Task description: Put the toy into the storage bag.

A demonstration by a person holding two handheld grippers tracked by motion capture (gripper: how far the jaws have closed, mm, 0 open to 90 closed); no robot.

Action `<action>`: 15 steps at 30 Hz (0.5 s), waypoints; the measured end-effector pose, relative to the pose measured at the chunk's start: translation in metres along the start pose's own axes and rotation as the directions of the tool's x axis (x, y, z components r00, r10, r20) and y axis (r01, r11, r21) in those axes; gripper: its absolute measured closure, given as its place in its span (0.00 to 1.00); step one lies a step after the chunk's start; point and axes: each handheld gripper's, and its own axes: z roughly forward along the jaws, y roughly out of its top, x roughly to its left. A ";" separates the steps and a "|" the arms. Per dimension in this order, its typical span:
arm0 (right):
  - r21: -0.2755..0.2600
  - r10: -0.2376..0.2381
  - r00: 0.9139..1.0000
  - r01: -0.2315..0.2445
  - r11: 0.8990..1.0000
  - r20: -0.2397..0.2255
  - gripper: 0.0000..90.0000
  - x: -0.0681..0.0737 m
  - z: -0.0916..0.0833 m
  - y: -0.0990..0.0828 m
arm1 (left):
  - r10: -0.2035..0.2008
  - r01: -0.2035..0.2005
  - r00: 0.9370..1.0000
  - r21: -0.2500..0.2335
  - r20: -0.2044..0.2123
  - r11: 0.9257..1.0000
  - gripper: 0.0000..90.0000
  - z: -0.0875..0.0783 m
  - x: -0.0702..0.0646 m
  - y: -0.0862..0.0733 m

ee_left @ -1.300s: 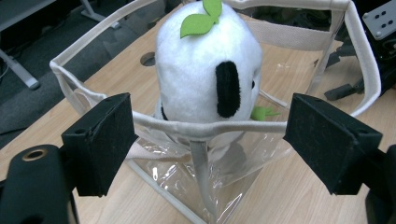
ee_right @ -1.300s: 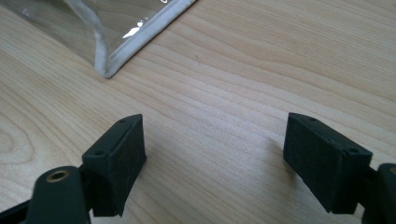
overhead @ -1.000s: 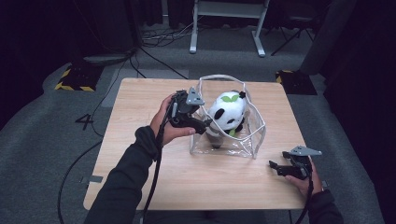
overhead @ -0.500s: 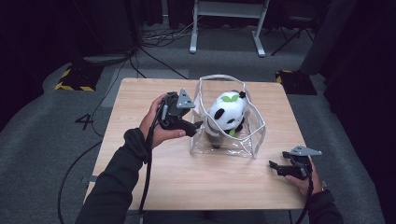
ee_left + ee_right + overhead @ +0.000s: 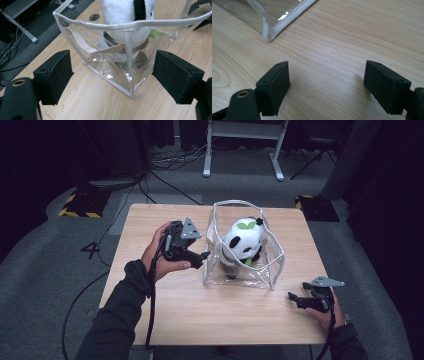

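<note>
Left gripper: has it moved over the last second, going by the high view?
Yes. The left gripper has drawn back leftward from the clear bag, toward the table's left edge. Its jaws stand open and empty, apart from the bag's wall.

**Bright table, dark room**

Light falls from above onto the pale wooden table (image 5: 200, 320), and the surroundings drop off into near black at the high view's edges. That view looks soft and a touch grainy; fine detail is hard to make out. White glare streaks sit on the clear plastic bag with white trim (image 5: 112, 75) in the left gripper view. Soft shadows spread under the black jaws in the right gripper view, where the wood grain reads sharp while the nearest jaw parts look slightly blurred, perhaps out of focus.
</note>
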 end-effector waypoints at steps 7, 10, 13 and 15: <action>0.000 0.000 1.000 0.000 1.000 0.000 0.23 0.000 0.000 0.000 | 0.008 -0.007 1.000 0.027 -0.018 1.000 0.18 -0.002 0.001 -0.011; 0.000 0.000 1.000 0.000 1.000 0.000 0.23 0.000 0.000 0.000 | 0.012 -0.011 1.000 0.036 -0.024 0.999 0.18 0.000 0.000 -0.014; 0.000 0.001 1.000 -0.001 1.000 -0.001 0.23 0.000 0.000 0.000 | 0.021 -0.019 0.999 0.049 -0.028 0.999 0.18 0.000 -0.001 -0.019; 0.000 0.001 1.000 -0.001 1.000 -0.001 0.23 0.000 0.000 0.000 | 0.020 -0.018 0.999 0.054 -0.033 0.998 0.18 0.000 -0.001 -0.022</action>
